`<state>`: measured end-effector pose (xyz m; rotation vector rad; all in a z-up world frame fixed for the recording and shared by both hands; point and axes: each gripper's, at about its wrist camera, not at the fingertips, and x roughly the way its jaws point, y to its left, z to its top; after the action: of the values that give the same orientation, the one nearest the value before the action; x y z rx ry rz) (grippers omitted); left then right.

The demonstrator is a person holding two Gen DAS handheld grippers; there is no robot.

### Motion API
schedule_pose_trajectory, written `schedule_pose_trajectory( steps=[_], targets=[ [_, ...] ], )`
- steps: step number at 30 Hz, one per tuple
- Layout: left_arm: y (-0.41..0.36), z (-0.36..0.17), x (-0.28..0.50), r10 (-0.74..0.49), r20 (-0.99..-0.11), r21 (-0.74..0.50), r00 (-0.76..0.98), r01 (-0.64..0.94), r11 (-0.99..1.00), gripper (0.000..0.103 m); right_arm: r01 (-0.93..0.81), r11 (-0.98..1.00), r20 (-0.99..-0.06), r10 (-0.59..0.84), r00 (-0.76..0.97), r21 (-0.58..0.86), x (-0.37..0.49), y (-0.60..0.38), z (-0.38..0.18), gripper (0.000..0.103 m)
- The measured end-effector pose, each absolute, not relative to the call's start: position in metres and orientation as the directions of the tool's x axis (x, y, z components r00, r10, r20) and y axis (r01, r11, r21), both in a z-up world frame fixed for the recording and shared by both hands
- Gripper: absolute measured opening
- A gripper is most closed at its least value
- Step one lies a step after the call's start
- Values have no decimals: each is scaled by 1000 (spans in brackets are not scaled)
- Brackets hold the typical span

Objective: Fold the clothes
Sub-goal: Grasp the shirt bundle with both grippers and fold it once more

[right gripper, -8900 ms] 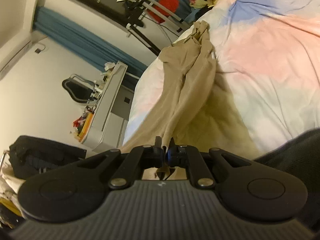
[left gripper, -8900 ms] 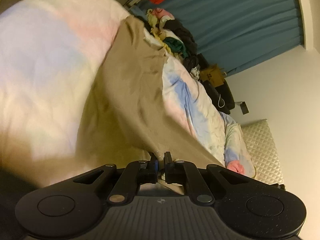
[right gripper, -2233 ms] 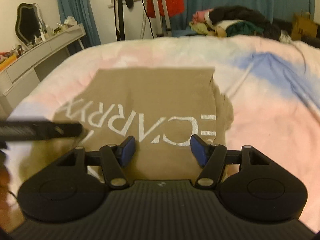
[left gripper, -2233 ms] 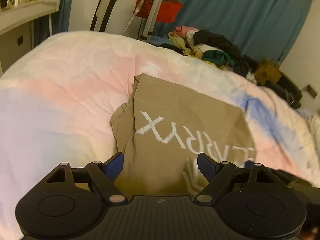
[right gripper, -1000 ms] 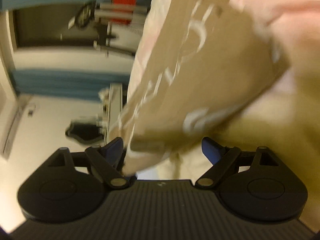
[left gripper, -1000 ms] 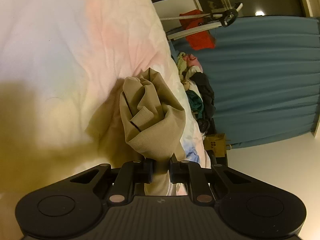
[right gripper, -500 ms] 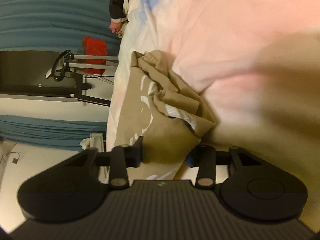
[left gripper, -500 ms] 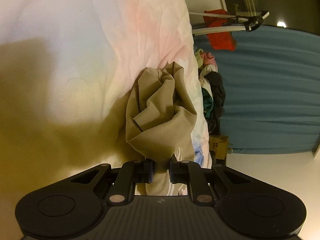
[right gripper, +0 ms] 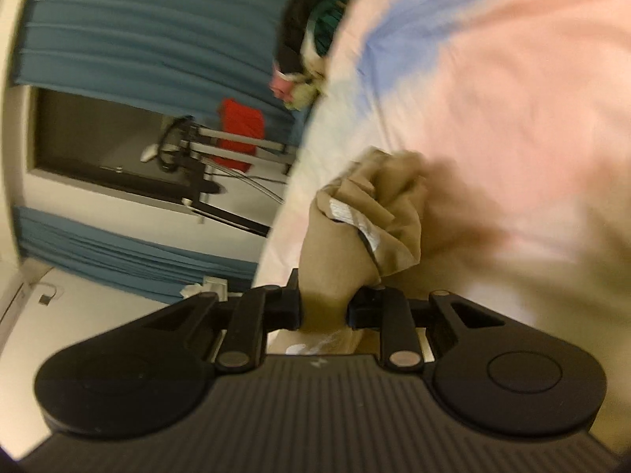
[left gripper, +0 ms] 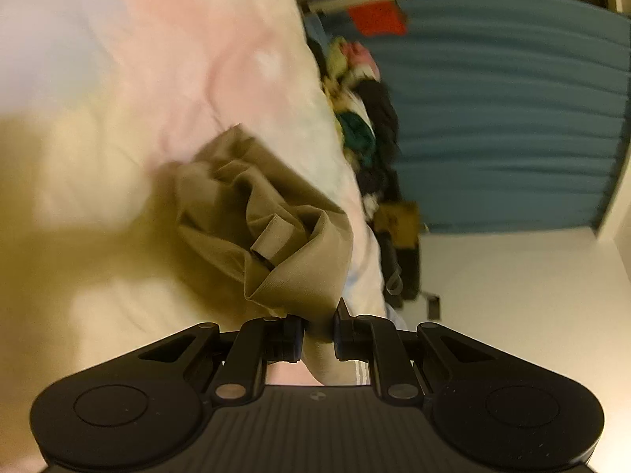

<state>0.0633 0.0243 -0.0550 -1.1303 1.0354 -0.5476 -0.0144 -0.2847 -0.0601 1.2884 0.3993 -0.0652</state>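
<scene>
Above the pastel bedspread [left gripper: 165, 63] you held the tan garment [left gripper: 276, 232] bunched up between both tools. Your left gripper [left gripper: 318, 331] had its two fingers pressed together on a thick fold of the garment, and the cloth rose from there in a crumpled mound with a small flat tab of fabric sticking out near the top of the bunch. Under the mound the garment threw a dark shadow on the bedspread, though the frames did not settle whether its far edge touched the bedspread.

Your right gripper [right gripper: 324, 307] was likewise clamped on the garment [right gripper: 355, 236], with a wider wad of cloth filling the gap between its fingers. A strip of white lettering showed along one crease of that wad, and more white print peeked out below the fingers, close to the tool body.

Beyond the far edge of the bedspread lay a heap of mixed clothes [left gripper: 363, 126], dark, green, pink and yellow pieces together. Behind that heap hung the blue curtain [left gripper: 504, 110]. A red cloth [right gripper: 241, 134] hung beside a metal stand [right gripper: 221, 149], near the curtain. Both views were tilted and somewhat blurred.
</scene>
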Motion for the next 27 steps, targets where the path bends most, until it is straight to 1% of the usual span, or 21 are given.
schedule_pose_trajectory(
  steps=[2, 5, 7, 11, 15, 18, 20, 21, 24, 27],
  targets=[
    [7, -40, 72, -814, -398, -914, 423, -111, 389, 15, 254, 307, -314, 162, 936, 917, -22, -300, -42, 24],
    [-33, -16, 100, -805, -439, -890, 399, -71, 450, 15, 273, 311, -328, 138, 935, 910, -4, -338, -28, 24],
    [-69, -1, 128, -795, -463, -874, 392, -52, 484, 15, 287, 313, -338, 122, 933, 905, 8, -364, -18, 23],
    [-147, 27, 188, -782, -503, -832, 369, 38, 553, 15, 308, 340, -351, 69, 934, 889, 43, -418, 2, 23],
    [-213, 57, 247, -779, -476, -820, 408, 114, 561, 15, 292, 428, -316, -17, 949, 855, 95, -470, 33, 23],
    [-253, 67, 278, -784, -418, -819, 460, 184, 544, 15, 268, 488, -266, -76, 961, 831, 125, -502, 47, 23],
    [-274, 60, 289, -773, -396, -790, 497, 245, 562, 15, 267, 506, -249, -105, 963, 820, 137, -516, 39, 23],
    [-279, 49, 288, -765, -401, -771, 505, 264, 579, 15, 276, 506, -254, -114, 960, 817, 140, -522, 29, 23],
    [-288, -4, 282, -733, -471, -695, 491, 304, 651, 14, 349, 450, -335, -113, 935, 822, 141, -528, -30, 23],
    [-282, -67, 266, -681, -582, -599, 445, 332, 729, 13, 455, 398, -470, -67, 880, 796, 127, -517, -103, 24]
  ],
)
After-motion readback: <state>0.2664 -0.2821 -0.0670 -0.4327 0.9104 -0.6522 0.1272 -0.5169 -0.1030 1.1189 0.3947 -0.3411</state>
